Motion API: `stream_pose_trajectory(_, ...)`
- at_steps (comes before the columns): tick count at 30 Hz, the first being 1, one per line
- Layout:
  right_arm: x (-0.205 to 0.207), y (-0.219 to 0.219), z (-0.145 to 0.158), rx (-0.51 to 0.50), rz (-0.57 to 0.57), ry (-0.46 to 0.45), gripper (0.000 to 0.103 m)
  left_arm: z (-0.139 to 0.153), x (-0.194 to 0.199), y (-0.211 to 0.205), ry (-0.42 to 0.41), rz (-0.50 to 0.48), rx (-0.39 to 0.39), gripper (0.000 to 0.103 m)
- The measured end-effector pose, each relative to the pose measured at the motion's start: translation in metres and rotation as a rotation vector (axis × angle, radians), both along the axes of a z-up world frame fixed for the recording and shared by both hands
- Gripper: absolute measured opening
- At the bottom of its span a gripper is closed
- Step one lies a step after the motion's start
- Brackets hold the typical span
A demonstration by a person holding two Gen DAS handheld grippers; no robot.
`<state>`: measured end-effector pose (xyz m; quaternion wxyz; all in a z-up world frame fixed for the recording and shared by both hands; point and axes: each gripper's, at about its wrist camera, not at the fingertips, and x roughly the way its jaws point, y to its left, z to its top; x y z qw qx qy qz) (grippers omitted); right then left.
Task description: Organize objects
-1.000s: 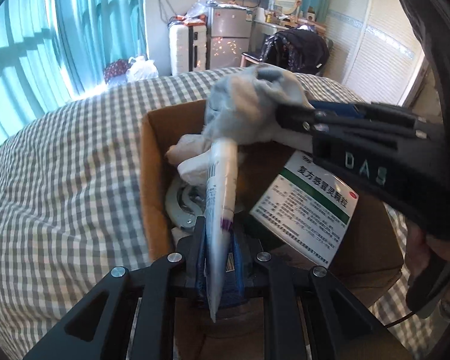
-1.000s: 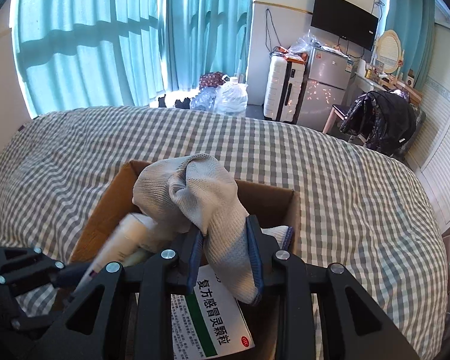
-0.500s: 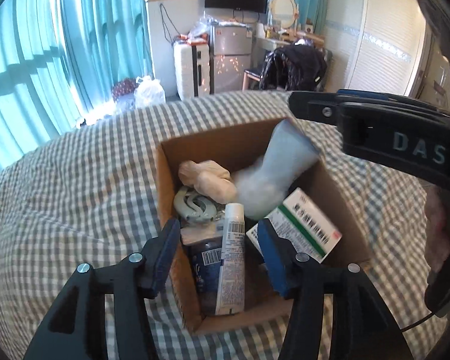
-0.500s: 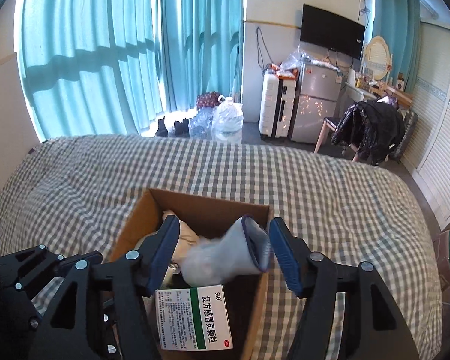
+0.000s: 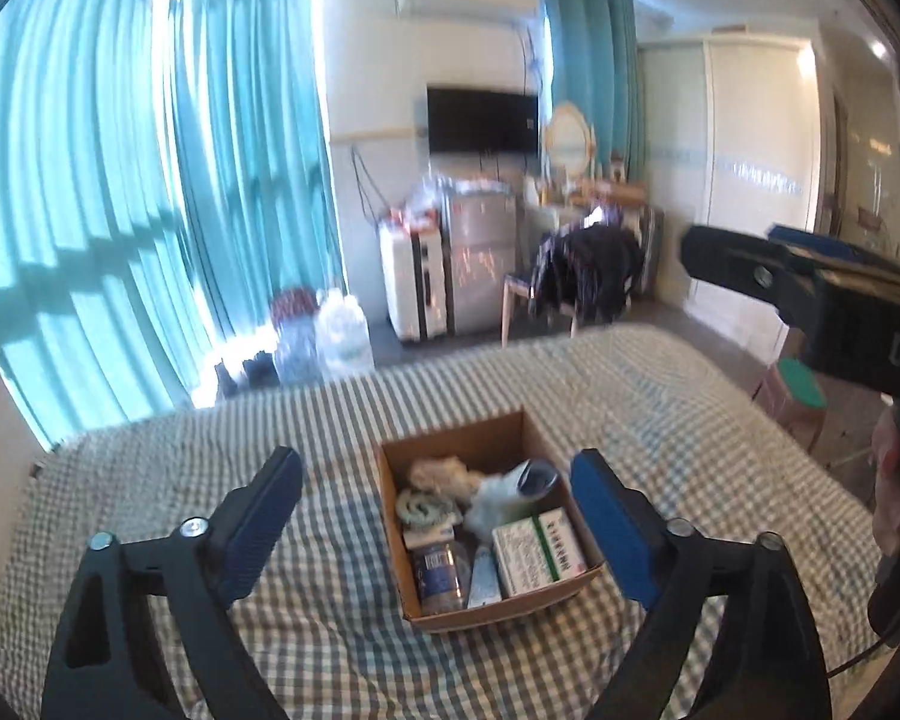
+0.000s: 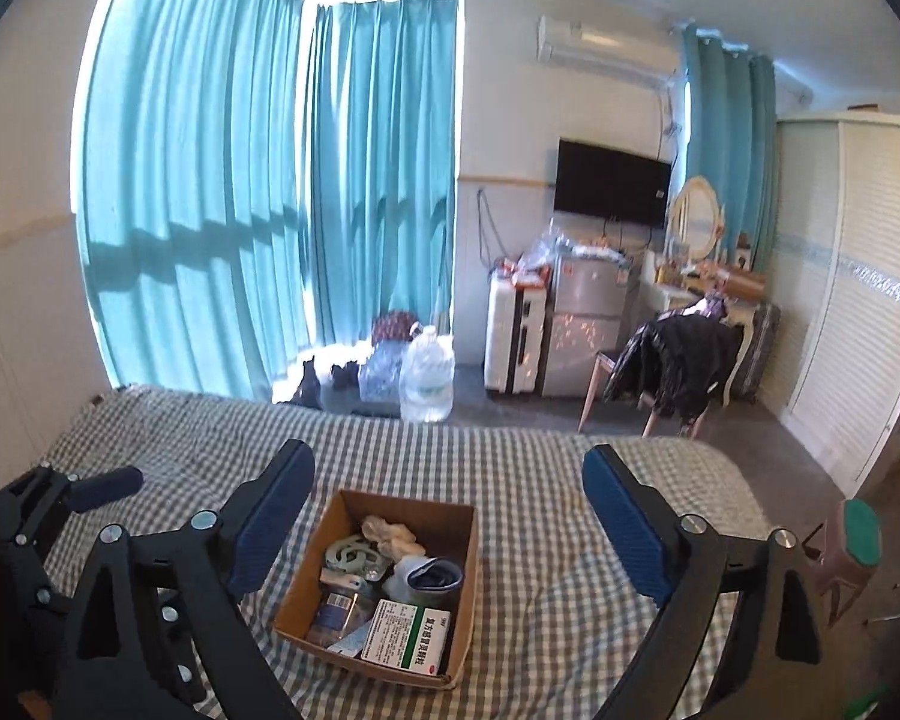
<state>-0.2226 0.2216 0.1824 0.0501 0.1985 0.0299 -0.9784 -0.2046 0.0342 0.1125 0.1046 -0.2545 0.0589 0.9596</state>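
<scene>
The left gripper (image 5: 435,516) has its blue-padded jaws spread wide and opening, with nothing between the pads; it hangs above a cardboard box (image 5: 534,603) and frames it from overhead. The right gripper (image 6: 447,519) is the same: jaws wide apart and opening, pads bare, raised above the box (image 6: 306,564). In the left wrist view the right gripper's black body shows to the right of the box, high up, with part of the person's hand (image 5: 891,516) beneath it.

Everything else is placed from the box. It sits open-topped on a bed covered in a grey and white checked sheet (image 6: 540,600). Inside it, at the near right corner, lies a white medicine carton with a green stripe (image 6: 411,639). Just beyond the carton rests a rolled grey sock with a dark cuff (image 6: 429,576). At the far side of the box is a crumpled beige cloth (image 6: 390,531), and beside that a pale green coiled item (image 6: 351,558). At the near left lie a small clear bottle with a blue label (image 6: 336,615) and a white tube (image 5: 485,579), partly hidden.

Well beyond the box, past the bed's far edge, stand teal curtains (image 6: 210,210), a large water bottle (image 6: 427,375), a white suitcase (image 6: 513,336), a small fridge (image 6: 582,324), a wall television (image 6: 612,186) and a chair draped in dark clothing (image 6: 672,369)
</scene>
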Motion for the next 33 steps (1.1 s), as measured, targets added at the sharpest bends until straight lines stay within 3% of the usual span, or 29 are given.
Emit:
stream_pose_trajectory(2,0.026,0.001,0.017,0.006,-0.009,0.04,0.099,0.018,0.017,-0.006,0.047,0.015,0.003,0.103)
stream_pose_trajectory(5,0.061,0.002,0.034,0.015,-0.023,0.086,0.103,0.037,0.045,-0.015,0.114,0.028,0.006,0.103)
stream_pose_trajectory(10,0.115,0.007,0.027,0.003,-0.022,0.134,0.103,0.046,0.089,-0.023,0.194,0.043,0.006,0.103)
stream_pose_trajectory(15,0.159,0.005,-0.012,0.027,-0.045,0.186,0.103,0.027,0.133,-0.027,0.244,0.072,0.022,0.103)
stream_pose_trajectory(22,0.191,-0.006,-0.071,0.022,-0.059,0.221,0.103,-0.02,0.169,-0.035,0.28,0.151,0.038,0.103)
stream_pose_trajectory(25,0.192,-0.008,-0.088,0.046,-0.058,0.223,0.103,-0.04,0.171,-0.041,0.244,0.17,0.081,0.103)
stream_pose_trajectory(33,0.187,0.0,-0.126,0.023,-0.101,0.181,0.103,-0.075,0.168,-0.046,0.187,0.186,0.099,0.103)
